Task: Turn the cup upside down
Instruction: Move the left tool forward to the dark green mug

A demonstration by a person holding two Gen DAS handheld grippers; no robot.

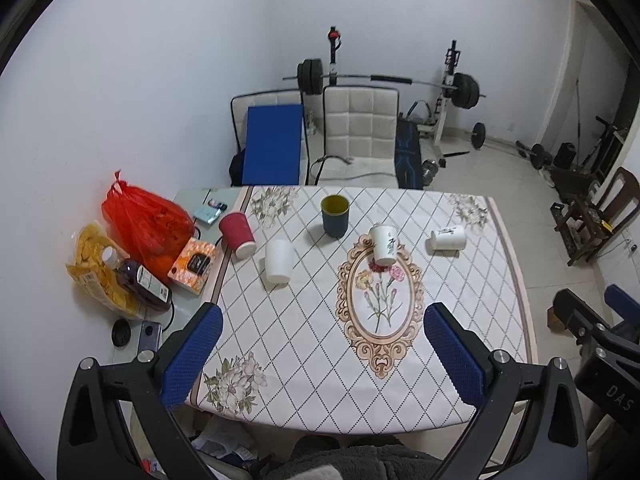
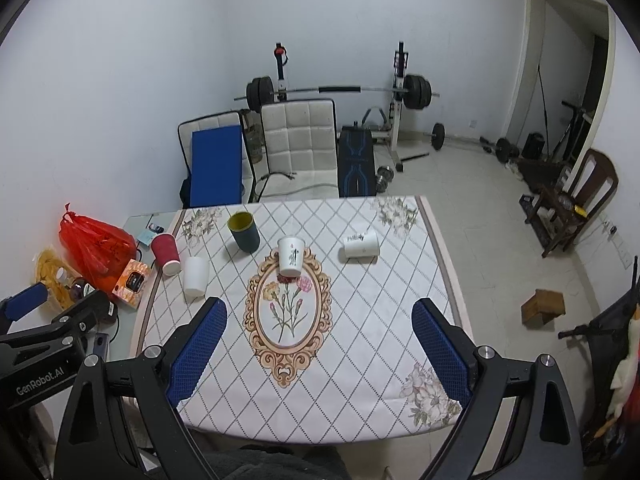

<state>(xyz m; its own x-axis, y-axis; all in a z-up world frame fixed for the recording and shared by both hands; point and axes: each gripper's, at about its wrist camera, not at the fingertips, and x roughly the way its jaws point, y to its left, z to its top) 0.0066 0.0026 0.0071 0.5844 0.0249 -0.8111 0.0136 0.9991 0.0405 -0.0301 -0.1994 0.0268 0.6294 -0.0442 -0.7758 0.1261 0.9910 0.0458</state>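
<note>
Several cups stand on the patterned tablecloth (image 1: 320,340). A dark cup with a yellow inside (image 1: 334,216) (image 2: 243,231) stands mouth up. A white printed cup (image 1: 384,245) (image 2: 291,256) stands in the middle, apparently mouth up. Another white printed cup (image 1: 448,237) (image 2: 360,244) lies on its side. A plain white cup (image 1: 278,261) (image 2: 196,275) and a red paper cup (image 1: 237,234) (image 2: 166,253) stand at the left; which way up they are I cannot tell. My left gripper (image 1: 320,356) and right gripper (image 2: 320,348) are open and empty, above the table's near edge, well short of the cups.
At the table's left edge lie a red plastic bag (image 1: 146,224), a bag of chips (image 1: 96,268), a bottle (image 1: 140,280) and an orange box (image 1: 194,266). Chairs (image 1: 360,132) and a barbell rack (image 1: 384,80) stand behind the table. A wooden chair (image 2: 576,204) stands at the right.
</note>
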